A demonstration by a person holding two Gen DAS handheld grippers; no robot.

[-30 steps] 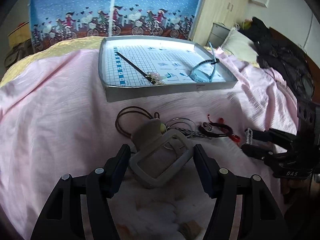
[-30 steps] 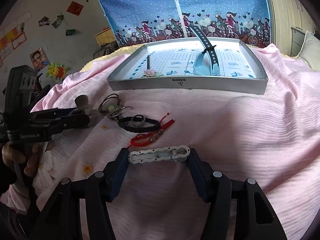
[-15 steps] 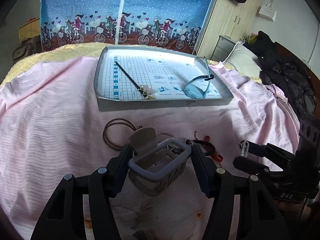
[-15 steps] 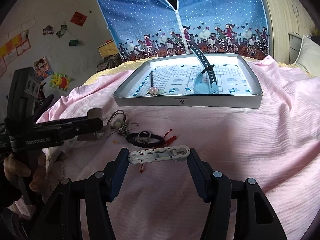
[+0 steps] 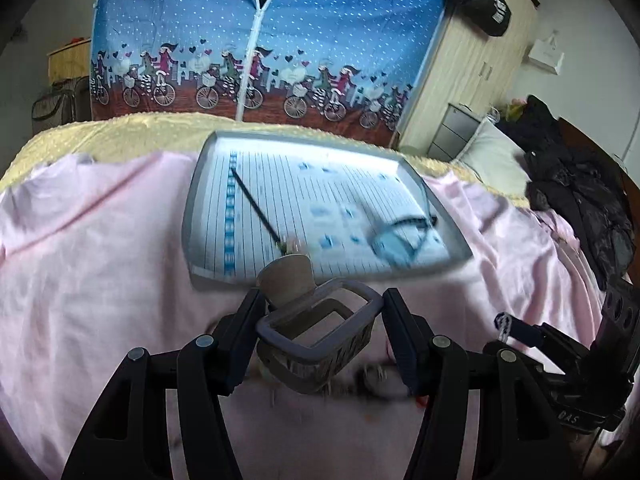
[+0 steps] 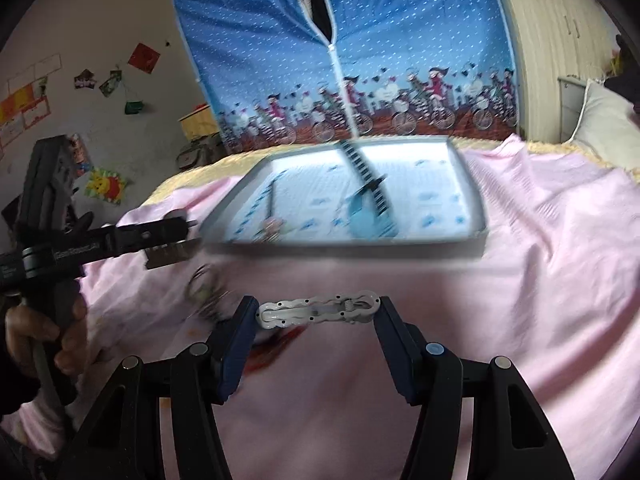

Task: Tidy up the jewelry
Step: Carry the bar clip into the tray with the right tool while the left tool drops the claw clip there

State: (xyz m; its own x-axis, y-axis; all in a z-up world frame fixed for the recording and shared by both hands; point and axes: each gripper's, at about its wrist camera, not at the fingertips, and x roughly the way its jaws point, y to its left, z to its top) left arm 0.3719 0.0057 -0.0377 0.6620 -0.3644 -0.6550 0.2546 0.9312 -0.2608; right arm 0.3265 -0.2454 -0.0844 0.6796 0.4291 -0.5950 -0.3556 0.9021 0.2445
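Your left gripper [image 5: 320, 332] pinches a matt grey plastic clip [image 5: 316, 334]; your right gripper [image 6: 318, 314] pinches a glossy white plastic clasp [image 6: 318, 313]. At twelve o'clock, a smooth grey tray [image 5: 196, 216] rests on ribbed pink cloth [image 6: 540, 280].

— How's your light?

— Soft daylight, no hard shadows. The tray [image 5: 320, 216] floor glares pale white in your left wrist view, brightest along its far rim.

— And sharpness?

— Motion blur smears the tray [image 6: 344, 216] and the small pieces on the pink sheet [image 6: 540, 264] in both views. The left hand-held gripper [image 5: 320, 320] and right hand-held gripper [image 6: 318, 314] stay crisp close to each lens.

— Edges?

— Your fisheye bends the walls, and dark vignetting closes each corner.
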